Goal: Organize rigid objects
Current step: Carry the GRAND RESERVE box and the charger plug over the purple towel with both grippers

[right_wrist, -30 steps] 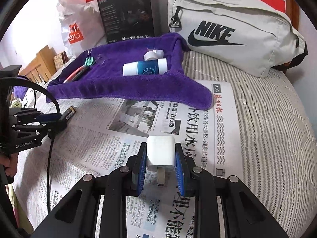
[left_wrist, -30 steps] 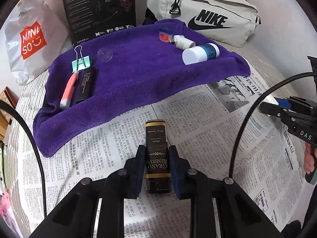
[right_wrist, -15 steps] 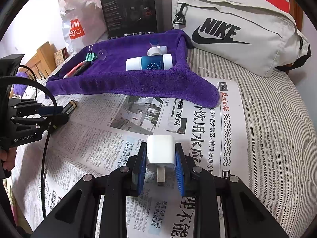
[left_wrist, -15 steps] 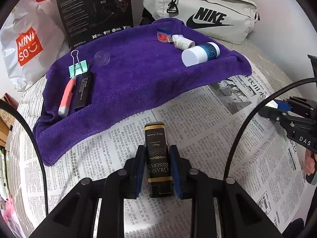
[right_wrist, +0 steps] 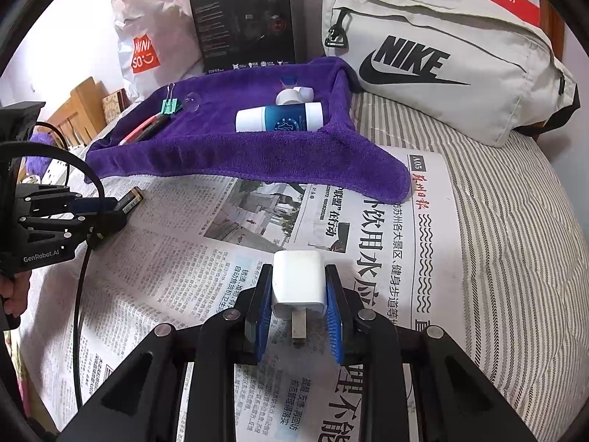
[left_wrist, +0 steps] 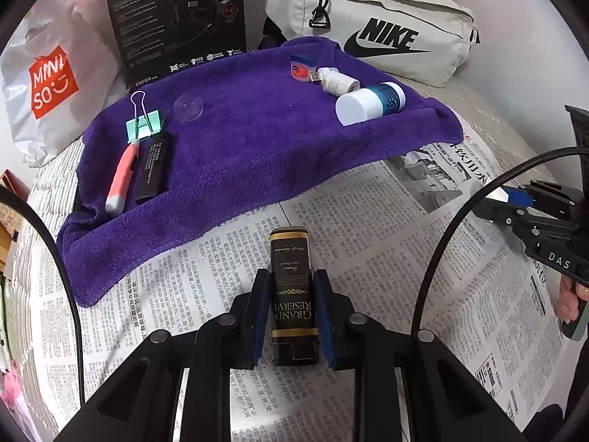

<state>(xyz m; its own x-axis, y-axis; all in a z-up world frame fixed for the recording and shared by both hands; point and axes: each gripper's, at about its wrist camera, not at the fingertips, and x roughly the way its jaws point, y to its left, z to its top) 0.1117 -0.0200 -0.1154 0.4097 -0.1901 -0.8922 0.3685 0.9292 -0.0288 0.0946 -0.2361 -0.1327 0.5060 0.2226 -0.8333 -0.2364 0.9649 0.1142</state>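
Left wrist view: the left gripper (left_wrist: 291, 316) has its fingers (left_wrist: 257, 313) closed on a slim black box (left_wrist: 292, 294) with gold trim and the words "Grand Reserve", which juts forward from between them, held over the newspaper (left_wrist: 386, 239). Ahead of the fingers lies the purple towel (left_wrist: 257, 154), already carrying a pink pen (left_wrist: 121, 176), a black lighter-shaped case (left_wrist: 152, 171) and a green binder clip (left_wrist: 143, 125) ahead to the left, and a white-and-blue bottle (left_wrist: 370, 103), a small white bottle (left_wrist: 338, 81) and a little blue-lidded jar (left_wrist: 302, 67) ahead to the right. The step in hand looks like carrying the box toward the towel; the next move calls for travelling forward and setting it down on a bare patch, probably beside the long items at left.

Right wrist view: the right gripper (right_wrist: 297, 313) has its fingers (right_wrist: 333, 313) clamped on a white plug adapter (right_wrist: 298, 281), a smooth rounded cube with one metal prong showing, pointing back toward the camera. It is held over the newspaper (right_wrist: 386, 258), the towel (right_wrist: 257, 154) well ahead of the fingers. The left gripper (right_wrist: 92, 213) shows far to the left with its box. Placing the adapter likely calls for a forward reach, then parting the fingers near the bottles.
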